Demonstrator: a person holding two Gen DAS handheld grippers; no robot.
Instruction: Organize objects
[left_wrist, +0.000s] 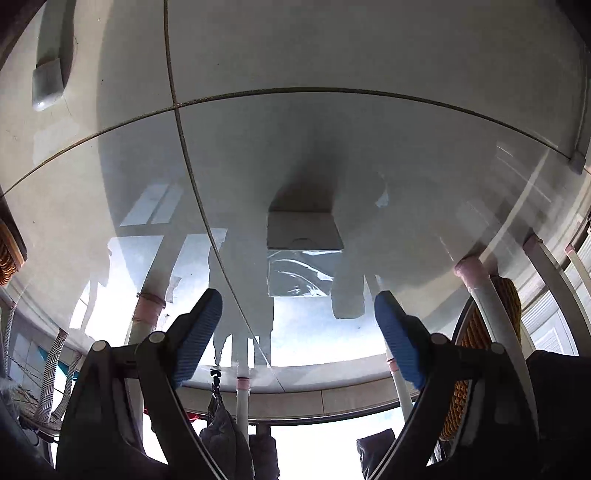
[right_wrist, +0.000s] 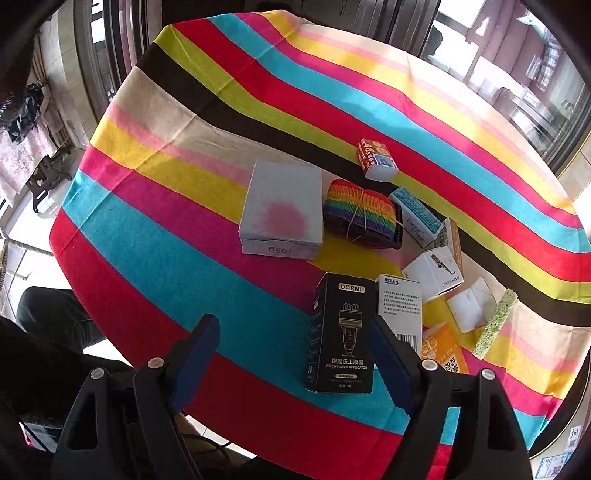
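Left gripper (left_wrist: 298, 325): jaws spread wide, nothing between the blue pads; it points away from the work, at a glossy tiled floor (left_wrist: 369, 147) with a flat pale packet (left_wrist: 304, 258) lying ahead of it. It looks parked, playing no part for now.
Table (right_wrist: 166, 236): round, under a striped cloth; the things to organize lie scattered over its right half, seen from the right wrist camera.
White box (right_wrist: 282, 210): largest item, flat near the table's middle, a pink blotch on its lid.
Rainbow bundle (right_wrist: 360, 214): touching or just beside the white box's right edge, bound with thread.
Black DORMI box (right_wrist: 341, 339): lying flat, nearest the right gripper, its right edge just beside one pad.
White leaflet box (right_wrist: 400, 306): close against the black box's right side.
Far-right clutter: small cartons and a green sponge strip (right_wrist: 495, 325), loosely strewn.
Right gripper (right_wrist: 295, 358): gaping open, empty, tilted down over the near table edge; the black box sits off-centre, toward the right finger.
Step in hand, as I judge it: picking up the black box.
Doing it well: shift right so the box is centred between the pads, keep the right finger out of the leaflet box, descend low, then close across the narrow width.
Risk: a skewed bite could spin the box or drag its neighbour.
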